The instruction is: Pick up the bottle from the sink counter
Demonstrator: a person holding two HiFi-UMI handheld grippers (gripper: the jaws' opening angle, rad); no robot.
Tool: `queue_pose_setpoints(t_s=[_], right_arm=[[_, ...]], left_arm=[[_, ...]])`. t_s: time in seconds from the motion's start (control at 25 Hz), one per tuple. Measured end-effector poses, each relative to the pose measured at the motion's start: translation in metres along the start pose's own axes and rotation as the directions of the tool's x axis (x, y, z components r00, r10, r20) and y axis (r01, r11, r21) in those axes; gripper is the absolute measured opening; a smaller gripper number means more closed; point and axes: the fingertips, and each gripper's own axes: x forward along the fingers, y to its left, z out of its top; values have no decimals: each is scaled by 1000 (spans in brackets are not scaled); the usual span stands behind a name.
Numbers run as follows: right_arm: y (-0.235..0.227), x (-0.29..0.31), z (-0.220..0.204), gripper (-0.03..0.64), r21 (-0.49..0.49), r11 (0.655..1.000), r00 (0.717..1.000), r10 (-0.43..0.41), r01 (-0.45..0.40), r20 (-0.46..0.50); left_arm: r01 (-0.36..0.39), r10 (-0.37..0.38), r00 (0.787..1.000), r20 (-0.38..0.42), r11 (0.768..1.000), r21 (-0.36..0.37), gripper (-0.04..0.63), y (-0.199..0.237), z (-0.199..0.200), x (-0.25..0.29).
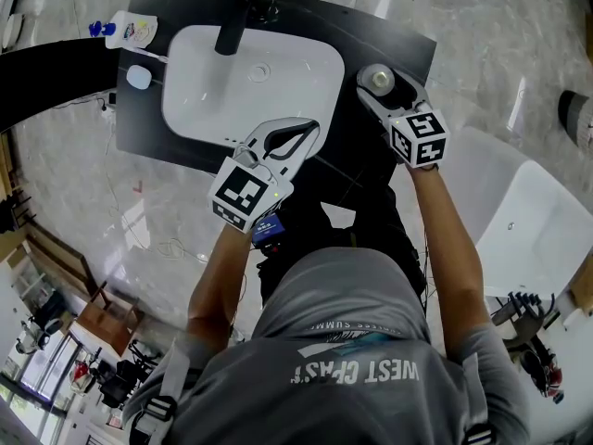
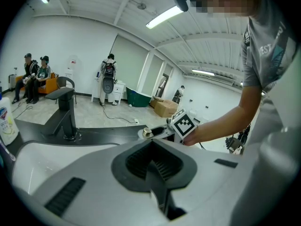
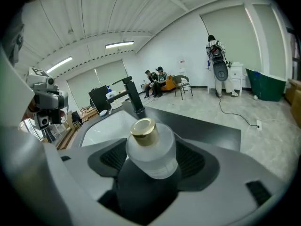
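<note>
A round frosted bottle (image 3: 151, 150) with a gold cap stands on the black sink counter (image 1: 398, 40), right of the white basin (image 1: 199, 91). From above, the bottle (image 1: 376, 79) sits between the jaws of my right gripper (image 1: 380, 89). In the right gripper view the ribbed pads (image 3: 115, 158) show on either side of it and the jaws stand wide, so my right gripper (image 3: 153, 166) is open around the bottle. My left gripper (image 1: 310, 130) hovers over the basin's near rim. Its jaws meet and hold nothing in the left gripper view (image 2: 153, 164).
A black faucet (image 1: 236, 7) rises at the basin's far side. A white soap bottle (image 1: 130, 31) and a small pale blue item (image 1: 138, 77) sit on the counter's left end. A white chair (image 1: 528, 221) stands to the right. People (image 2: 35, 76) sit far behind.
</note>
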Motion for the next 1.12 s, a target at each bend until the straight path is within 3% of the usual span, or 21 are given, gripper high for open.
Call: queue_pose_setpoints(t_s=[0.4,1.12], right_arm=[[0,-1,1,321,-23,1000,999,-6,7,46],[-5,-4,3,322,62,998,998,-24,20,58]], left_arm=[[2,-2,999,-33,1000,-6,2,1,-12,8],[1,-2,1000,-31,1000,-31,2,4,-19,11]])
